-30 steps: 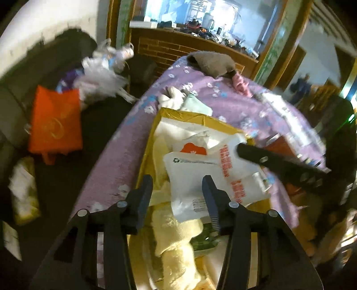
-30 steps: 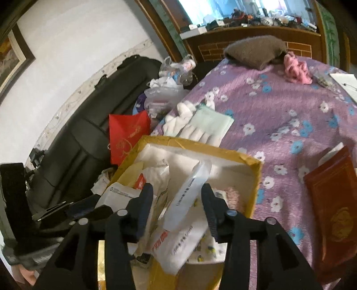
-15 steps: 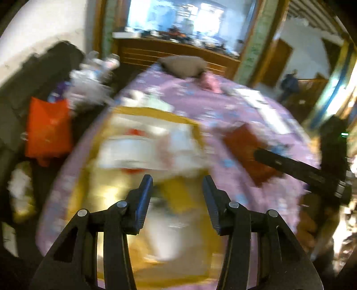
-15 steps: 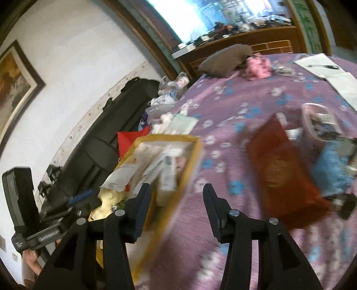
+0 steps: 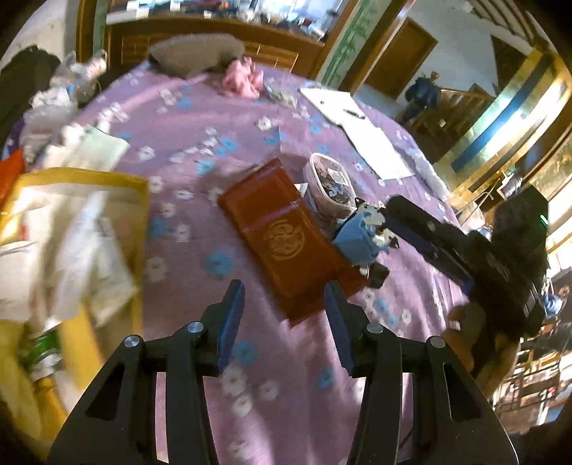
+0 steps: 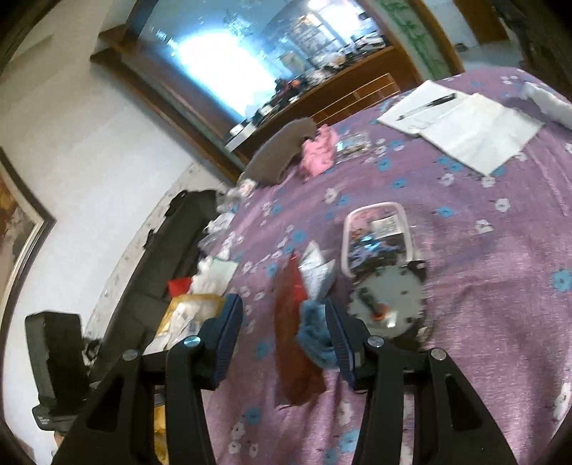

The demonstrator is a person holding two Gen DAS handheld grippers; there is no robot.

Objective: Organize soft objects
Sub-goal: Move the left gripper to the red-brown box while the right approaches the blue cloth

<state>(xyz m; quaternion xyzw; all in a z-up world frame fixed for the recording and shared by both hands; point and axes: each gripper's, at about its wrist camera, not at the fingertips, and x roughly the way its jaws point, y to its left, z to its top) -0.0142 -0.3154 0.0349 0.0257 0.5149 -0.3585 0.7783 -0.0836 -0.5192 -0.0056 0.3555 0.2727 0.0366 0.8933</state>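
White wall [image 6: 89, 136] bearing a framed picture [image 6: 18, 221], black sofa [image 6: 171, 236] along it, bright window [image 6: 221, 60] above a wooden counter [image 5: 200, 32], brown door [image 5: 400, 57], table under purple flowered cloth [image 5: 200, 118].

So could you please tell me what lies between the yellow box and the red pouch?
Only bare flowered purple cloth lies between the yellow box and the red pouch, as the left wrist view shows.

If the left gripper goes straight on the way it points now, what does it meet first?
Probably the red pouch: its near end lies just beyond the open, empty left gripper, between the fingers. Depth is unclear, so it might meet the purple cloth first.
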